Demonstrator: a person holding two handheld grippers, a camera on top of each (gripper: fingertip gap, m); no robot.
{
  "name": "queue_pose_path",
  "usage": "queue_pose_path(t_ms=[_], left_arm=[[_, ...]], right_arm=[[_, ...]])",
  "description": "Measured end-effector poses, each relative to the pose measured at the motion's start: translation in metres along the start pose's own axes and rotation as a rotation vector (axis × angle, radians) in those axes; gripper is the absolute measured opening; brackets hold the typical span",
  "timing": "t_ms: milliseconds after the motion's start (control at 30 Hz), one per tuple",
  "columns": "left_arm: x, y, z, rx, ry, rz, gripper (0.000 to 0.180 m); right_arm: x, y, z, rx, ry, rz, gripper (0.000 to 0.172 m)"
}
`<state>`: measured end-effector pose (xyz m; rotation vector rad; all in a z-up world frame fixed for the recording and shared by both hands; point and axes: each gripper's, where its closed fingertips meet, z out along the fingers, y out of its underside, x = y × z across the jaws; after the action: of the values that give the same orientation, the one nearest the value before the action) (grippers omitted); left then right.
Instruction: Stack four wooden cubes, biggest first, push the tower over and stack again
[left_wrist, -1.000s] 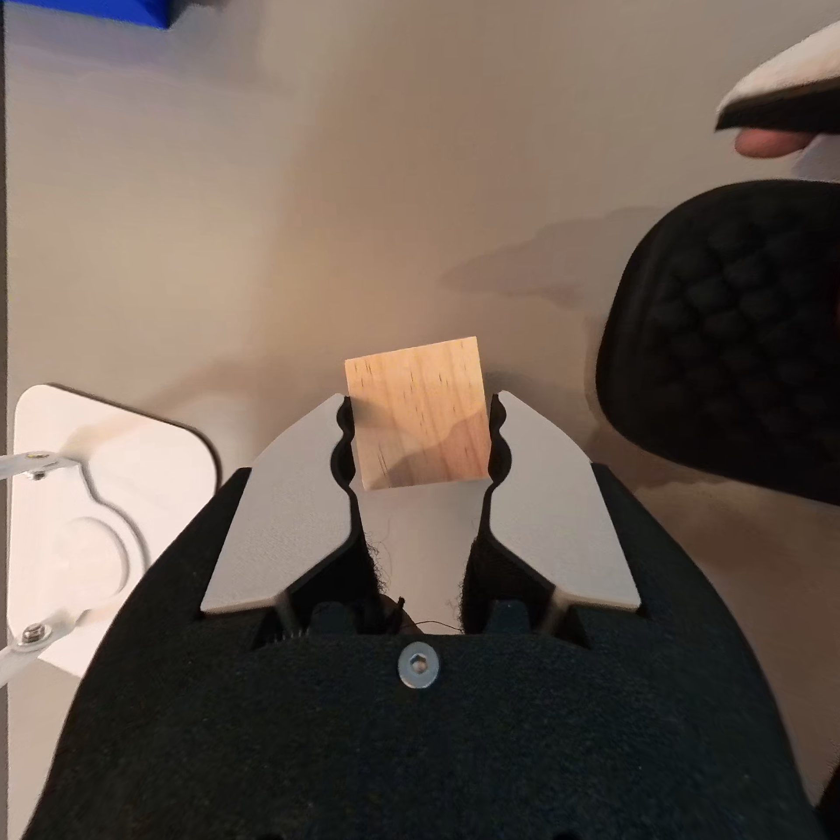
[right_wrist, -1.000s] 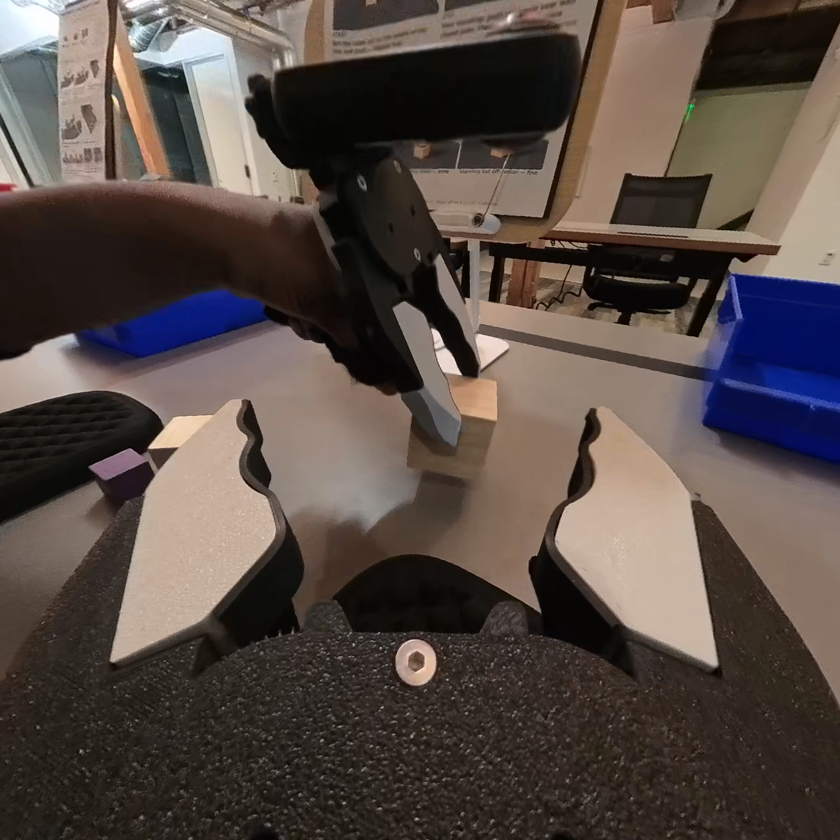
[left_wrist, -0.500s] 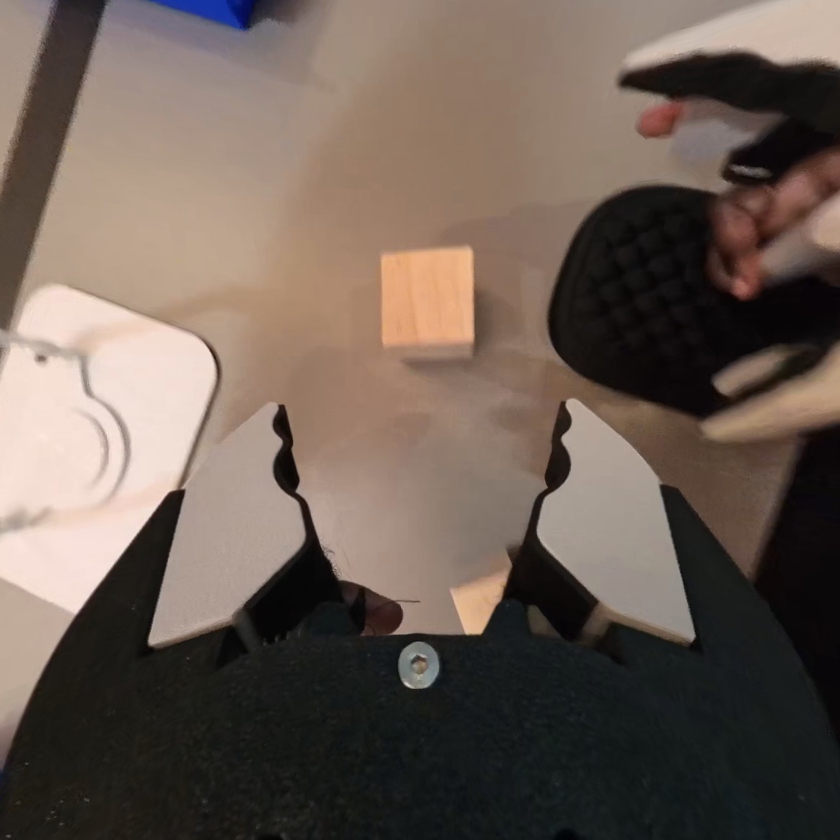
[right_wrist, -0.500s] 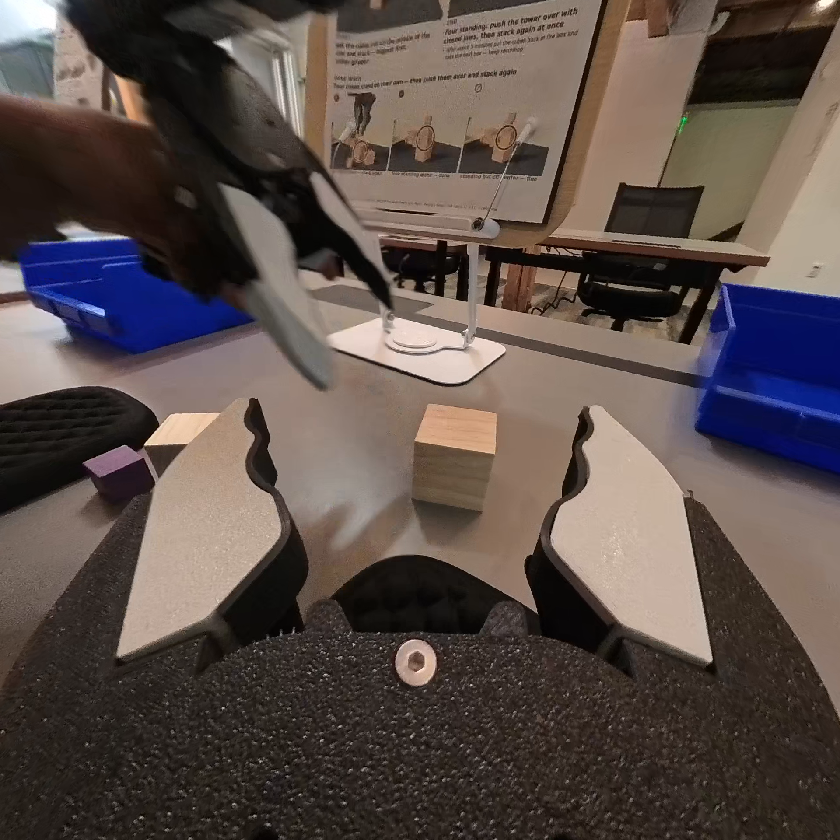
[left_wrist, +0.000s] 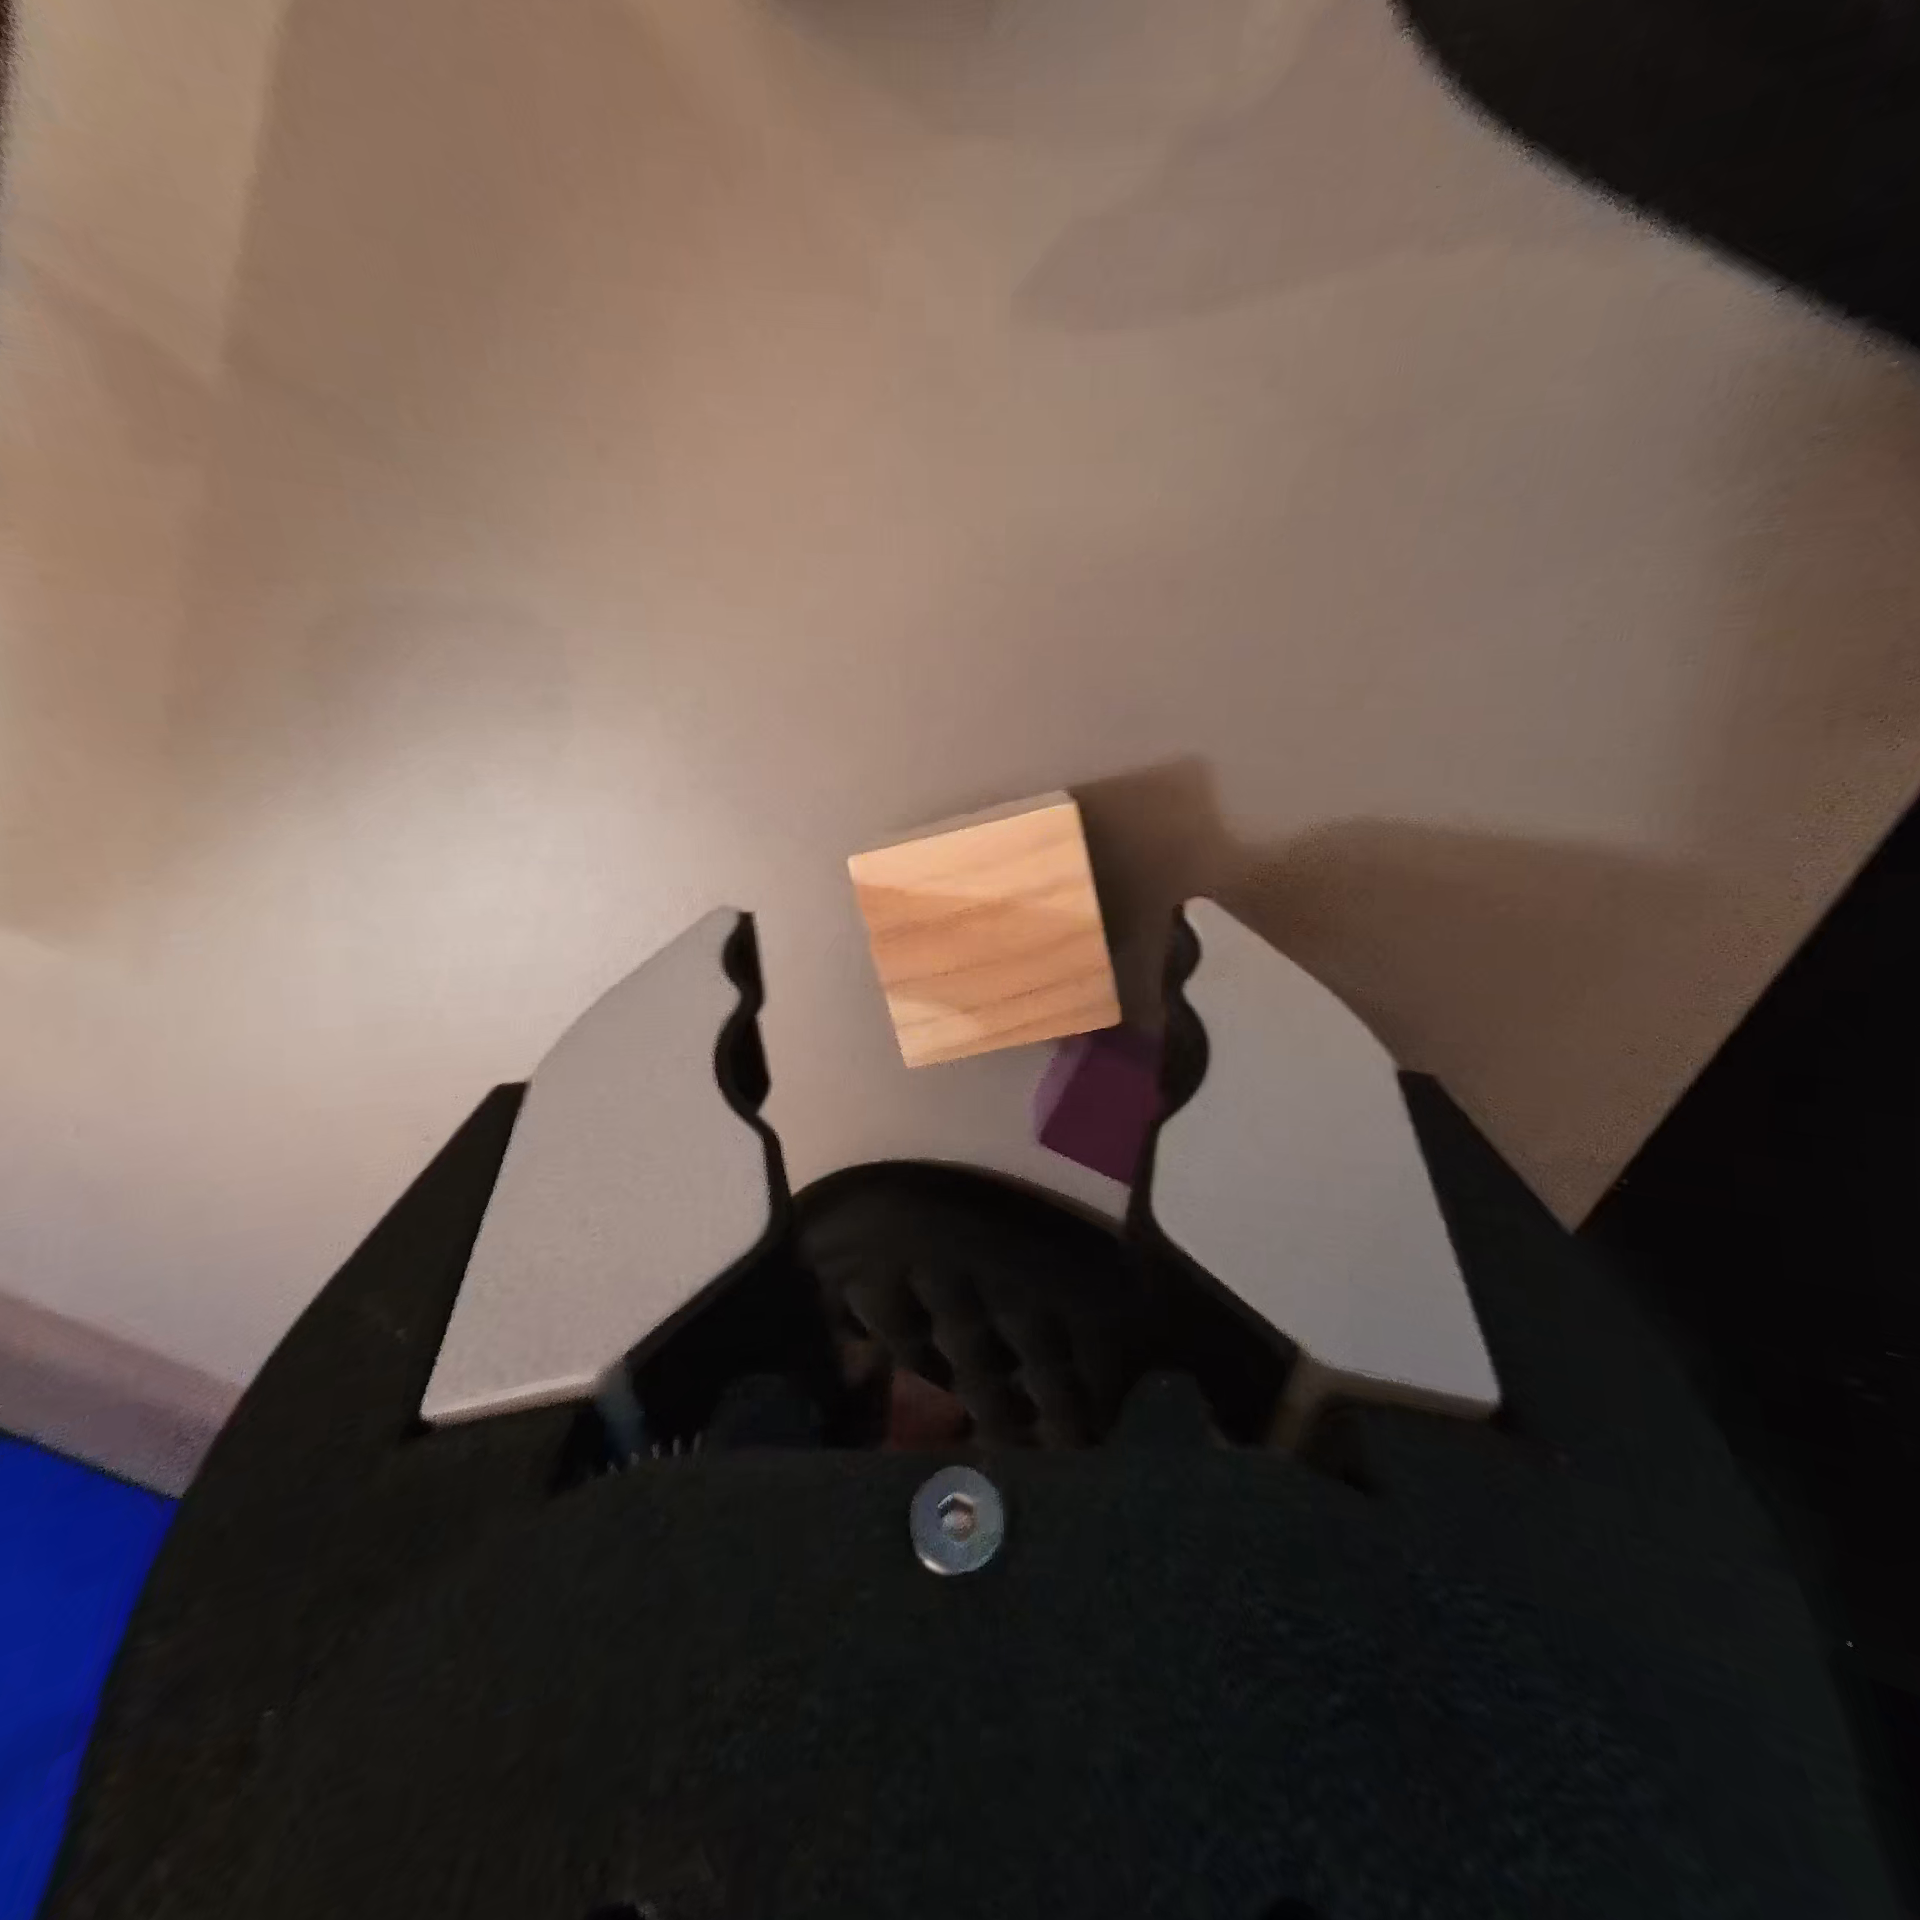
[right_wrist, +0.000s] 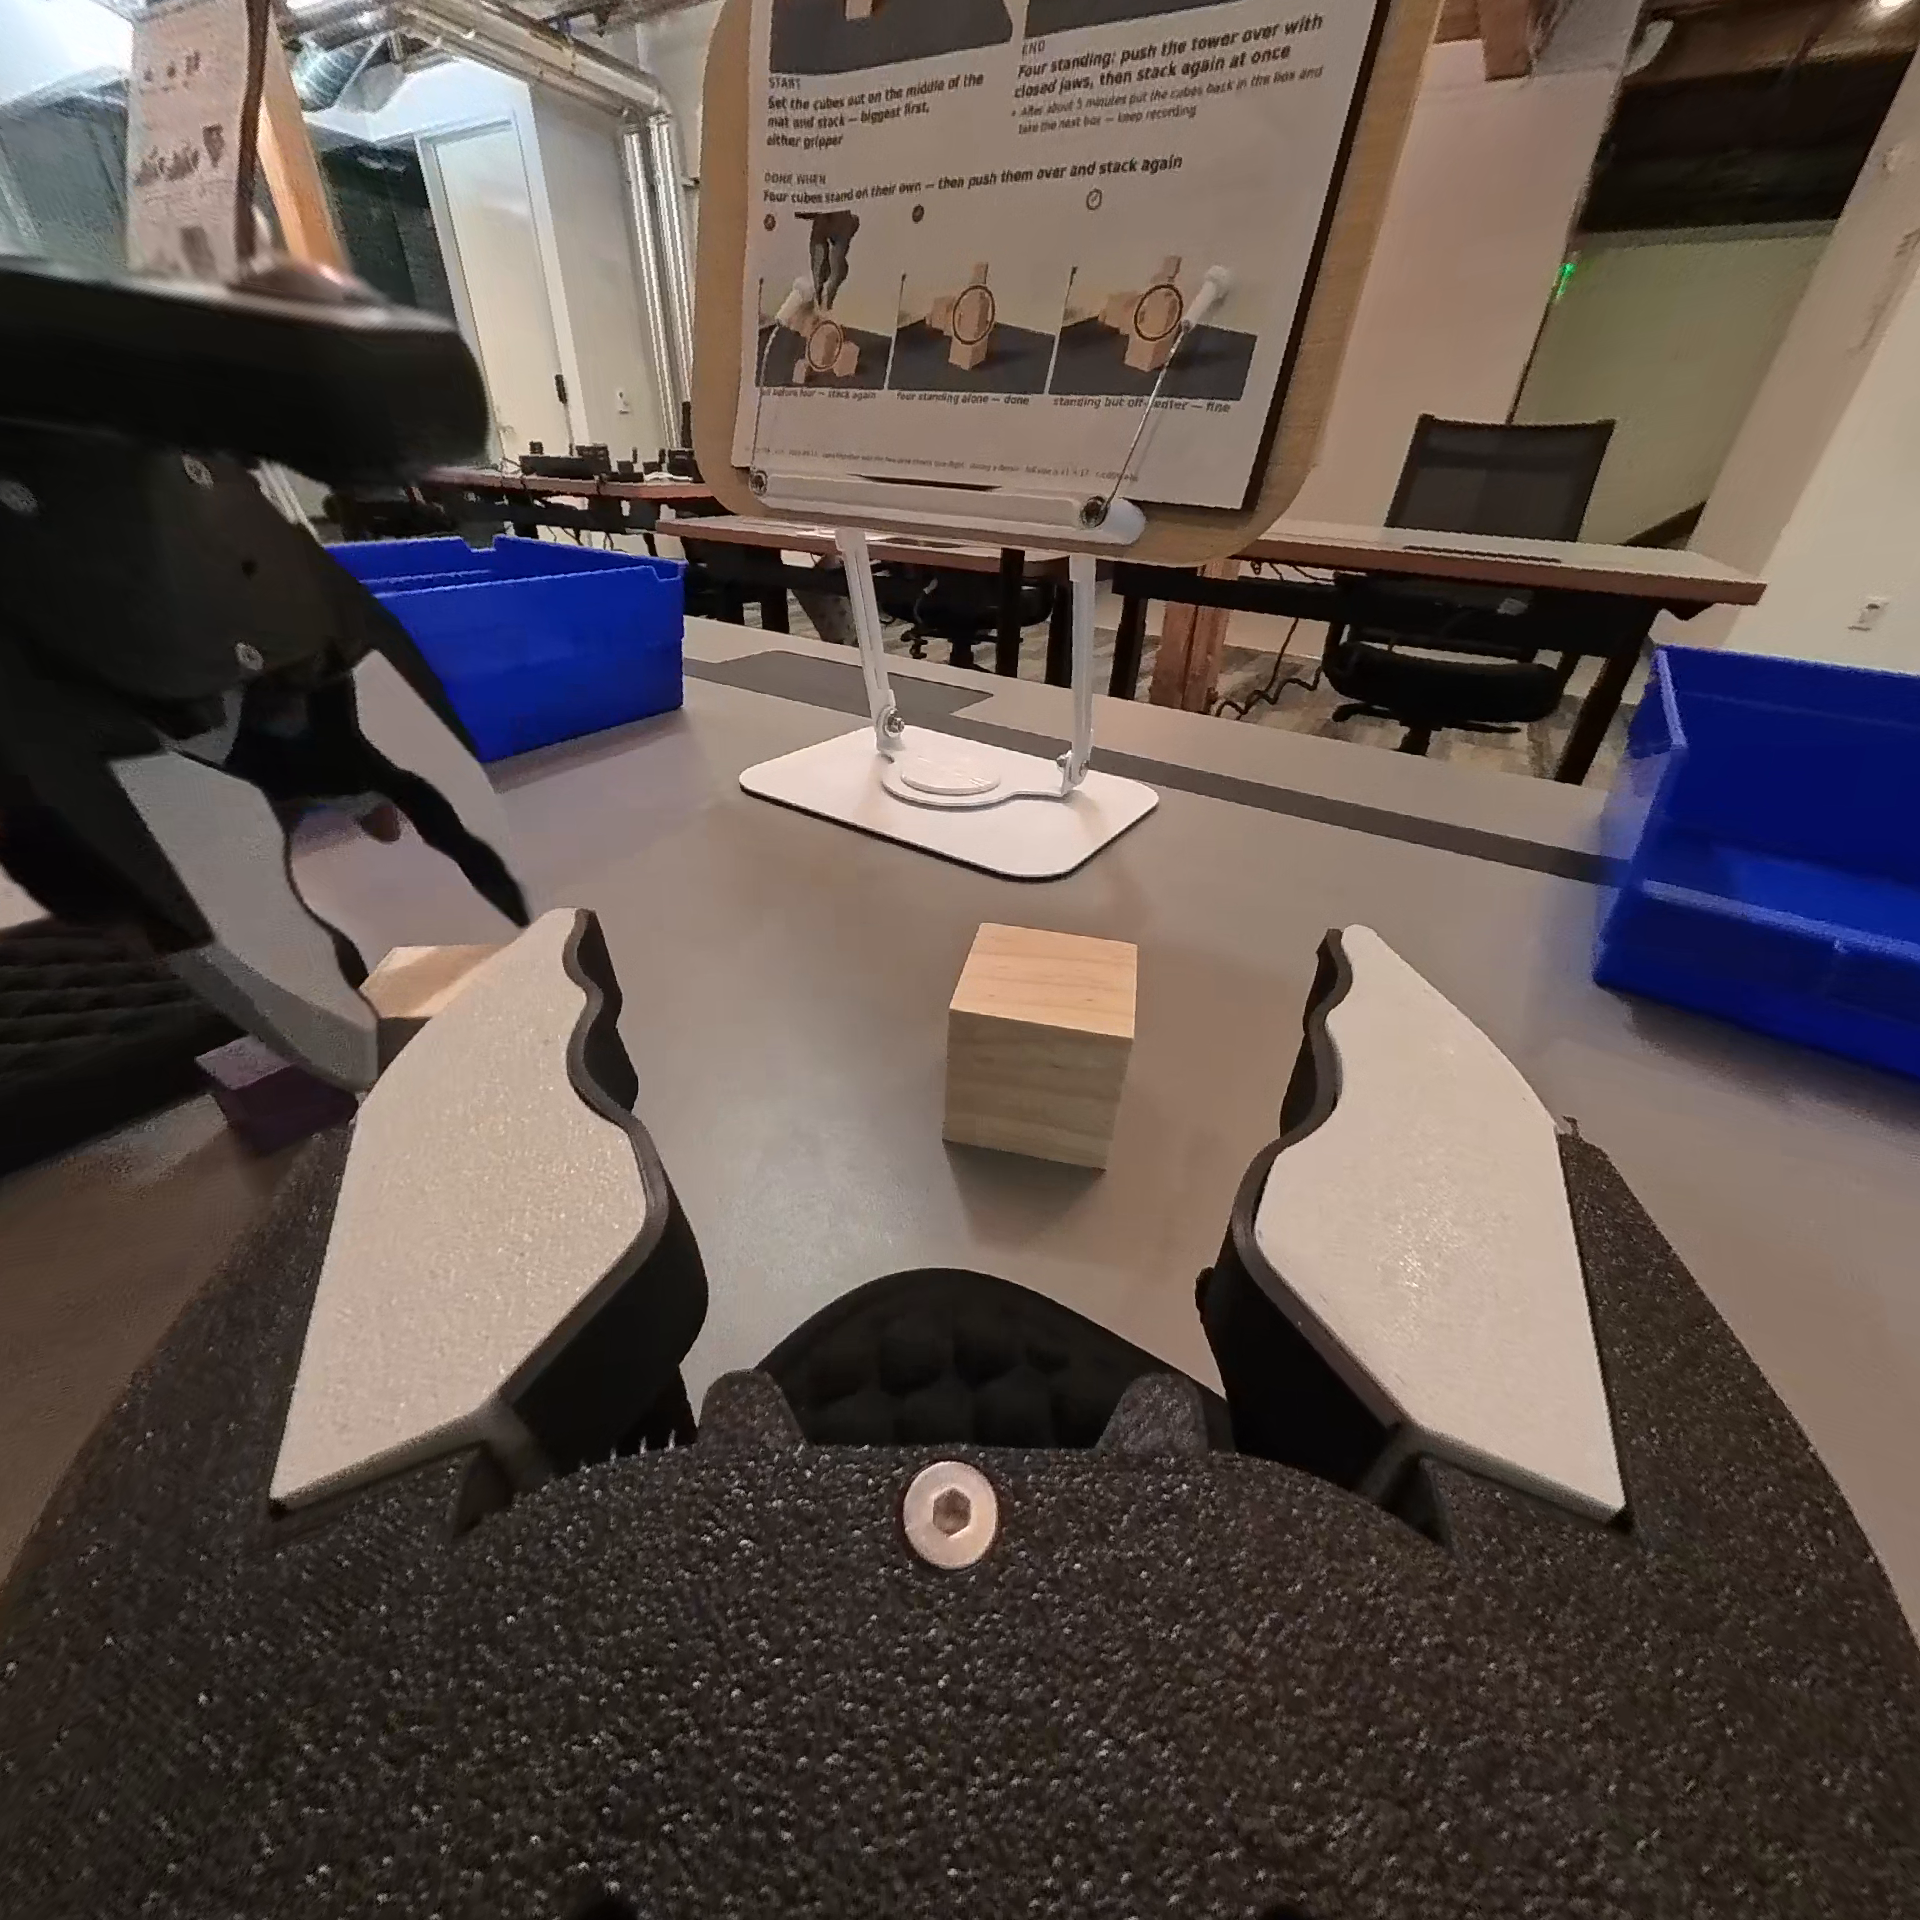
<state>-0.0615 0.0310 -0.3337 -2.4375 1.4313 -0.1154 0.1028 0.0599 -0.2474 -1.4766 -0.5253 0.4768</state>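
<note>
Left wrist view first: the left gripper (left_wrist: 961, 914) hangs over the grey worktop (left_wrist: 520, 623) with its jaws spread, and a small light wooden cube (left_wrist: 982, 928) sits between the fingers but clear of both pads, so nothing is gripped. A little purple cube (left_wrist: 1091, 1117) sits just beside the wooden one, tucked against the right-hand finger (left_wrist: 1278, 1143), not far from the worktop's right edge. My guess is that's the snag: close from here and the finger could shove or catch the purple cube, or twist the wooden one, since it lies skewed to the pads. The frame is blurry too. No writing here. Right wrist view: the right gripper (right_wrist: 956, 935) is spread wide and holds nothing, with a larger light wooden cube (right_wrist: 1039, 1049) standing mid-worktop ahead of it, untouched. The left gripper (right_wrist: 343, 997) shows at the left edge, close to the right one's left finger (right_wrist: 488, 1143), so a bump between the two looks possible. Blue plastic bins (right_wrist: 1766, 862) sit toward the left and right edges. A white stand (right_wrist: 951, 800) at the far edge holds a printed instruction sheet (right_wrist: 1039, 208) with readable text and photos; no brand visible.
</note>
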Motion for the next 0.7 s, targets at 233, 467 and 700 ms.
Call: queue_pose_path(t_ms=[233, 467, 700], left_arm=[[-0.01, -0.026, -0.011, 0.068, 0.098, 0.001, 0.045], [-0.03, -0.126, -0.043, 0.149, 0.046, 0.105, 0.045], [-0.026, -0.18, -0.015, 0.111, 0.049, 0.155, 0.045]], right_arm=[[-0.001, 0.0, 0.0, -0.002, -0.002, -0.011, 0.123], [-0.001, 0.002, 0.002, -0.016, -0.003, -0.005, 0.122], [0.0, 0.001, 0.0, -0.004, 0.0, -0.001, 0.121]])
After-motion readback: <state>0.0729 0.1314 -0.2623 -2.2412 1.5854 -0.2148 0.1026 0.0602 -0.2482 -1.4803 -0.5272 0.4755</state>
